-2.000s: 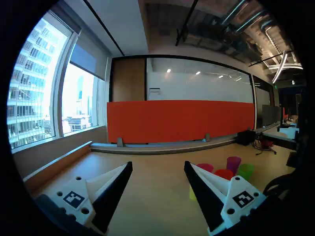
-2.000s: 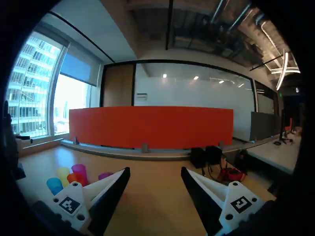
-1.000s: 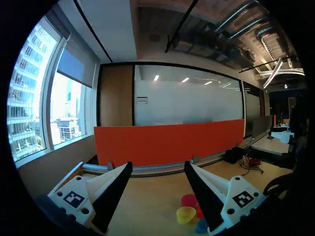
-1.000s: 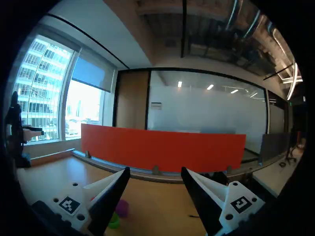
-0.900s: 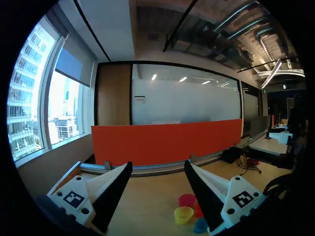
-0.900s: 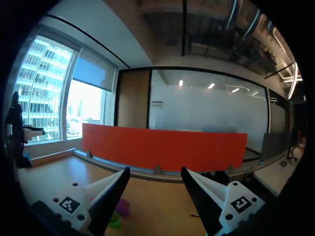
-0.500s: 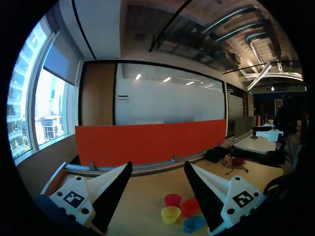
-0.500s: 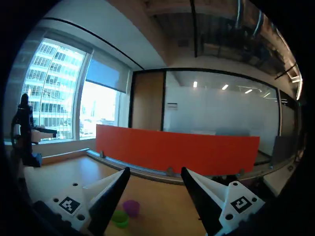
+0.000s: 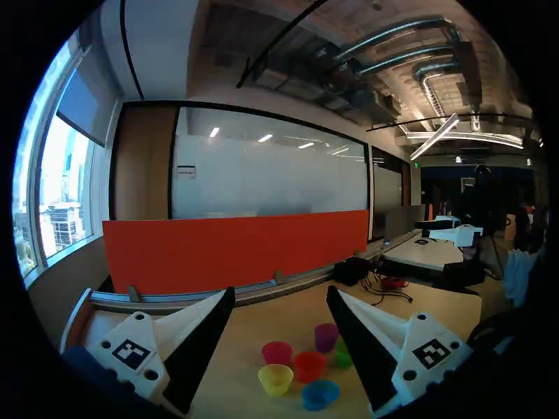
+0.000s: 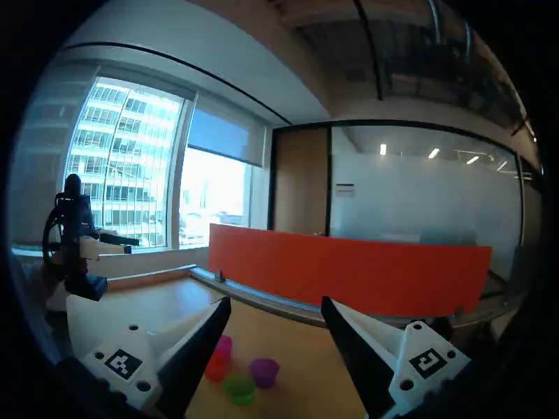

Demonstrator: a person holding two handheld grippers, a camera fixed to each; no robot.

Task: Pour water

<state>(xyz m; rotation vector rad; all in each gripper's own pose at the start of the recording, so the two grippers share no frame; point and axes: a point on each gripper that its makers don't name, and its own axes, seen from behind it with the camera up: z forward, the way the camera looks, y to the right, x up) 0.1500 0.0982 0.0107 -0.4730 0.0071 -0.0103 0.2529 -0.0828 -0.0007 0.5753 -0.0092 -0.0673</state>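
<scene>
Several small coloured plastic cups stand in a cluster on the wooden table (image 9: 244,328). In the left gripper view a pink cup (image 9: 277,351), a red cup (image 9: 309,364), a yellow cup (image 9: 275,379), a blue cup (image 9: 321,394), a purple cup (image 9: 325,336) and a green cup (image 9: 342,354) sit low between my fingers. My left gripper (image 9: 279,288) is open and holds nothing, well above them. In the right gripper view my right gripper (image 10: 274,299) is open and holds nothing, above a pink cup (image 10: 223,346), a green cup (image 10: 240,388) and a purple cup (image 10: 264,372).
An orange partition (image 9: 237,251) runs along the table's far edge, with black boxes and cables (image 9: 363,271) to its right. Large windows (image 10: 126,195) line the left side. The black body of the left gripper (image 10: 70,230) shows at the far left of the right gripper view.
The left gripper view has swung to the right and the cups now lie between its fingers. The right gripper view has swung left, bringing the window and the other gripper further in. Both grippers stay open.
</scene>
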